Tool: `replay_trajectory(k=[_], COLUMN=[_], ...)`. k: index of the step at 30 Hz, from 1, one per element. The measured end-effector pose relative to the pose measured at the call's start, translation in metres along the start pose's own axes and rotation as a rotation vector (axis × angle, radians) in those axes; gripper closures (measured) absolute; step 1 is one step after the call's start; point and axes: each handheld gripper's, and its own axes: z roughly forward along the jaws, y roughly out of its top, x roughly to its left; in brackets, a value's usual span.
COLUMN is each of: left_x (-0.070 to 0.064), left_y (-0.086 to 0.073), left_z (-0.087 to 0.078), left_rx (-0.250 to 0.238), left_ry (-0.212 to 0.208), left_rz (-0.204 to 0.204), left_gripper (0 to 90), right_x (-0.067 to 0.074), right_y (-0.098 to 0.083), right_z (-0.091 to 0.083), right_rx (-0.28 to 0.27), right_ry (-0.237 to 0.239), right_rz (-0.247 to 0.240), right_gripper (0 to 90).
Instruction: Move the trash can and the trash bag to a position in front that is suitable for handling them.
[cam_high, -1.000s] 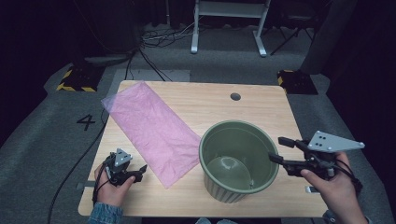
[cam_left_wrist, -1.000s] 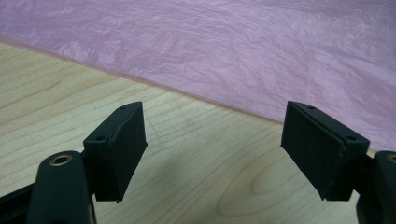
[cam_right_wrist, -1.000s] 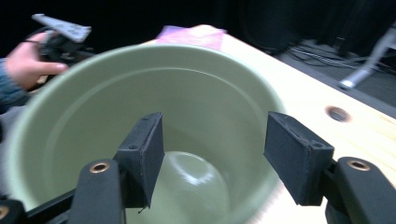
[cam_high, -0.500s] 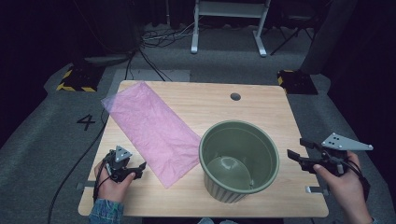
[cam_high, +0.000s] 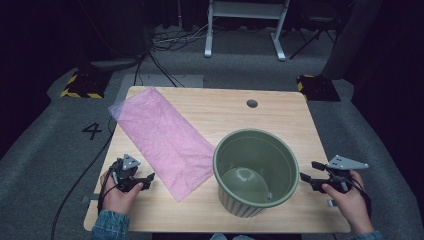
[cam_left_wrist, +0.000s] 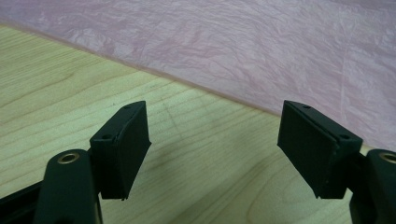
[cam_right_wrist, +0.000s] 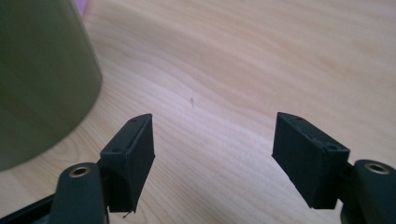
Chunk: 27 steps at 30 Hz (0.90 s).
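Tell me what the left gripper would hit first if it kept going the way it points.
Most likely the pink sheet: the left gripper stands open over bare table, with the sheet's edge just ahead. How high it sits is unclear.

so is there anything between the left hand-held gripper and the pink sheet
No, just bare wood. In the left gripper view the open left hand-held gripper faces the pink sheet across a bare strip of table; the high view agrees.

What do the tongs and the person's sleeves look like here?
Both tongs are black. The left tongs and right tongs each carry a grey three-cornered plate on top, the right one larger in view. Their jaws end in flat rectangular black pads, pinned through brass-coloured eyelets. A dark cable trails from the left. Sleeves are blue denim.
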Motion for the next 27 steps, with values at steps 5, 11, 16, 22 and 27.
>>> replay_trajectory(k=[5,11,16,22,27], left_x=[0.01,0.022,0.032,0.043,0.049], left_y=[0.008,0.025,0.039,0.049,0.055], left_z=[0.005,0.012,0.024,0.045,0.057], left_rx=[0.025,0.021,-0.007,0.047,0.075], left_ry=[0.026,0.042,0.078,0.116,0.129], left_rz=[-0.031,-0.064,-0.097,-0.139,-0.173], left_gripper=[26.5,26.4,26.7,26.2,24.5], right_x=[0.0,0.005,0.004,0.004,0.003], right_y=[-0.017,-0.021,-0.021,-0.021,-0.021], right_z=[0.023,0.038,0.038,0.038,0.038], right_rx=[0.019,0.047,0.053,0.051,0.054], right_ry=[-0.008,-0.07,-0.072,-0.074,-0.069], right_rz=[0.019,-0.034,-0.023,-0.024,-0.016], right_gripper=[30.2,27.1,26.3,26.3,26.3])
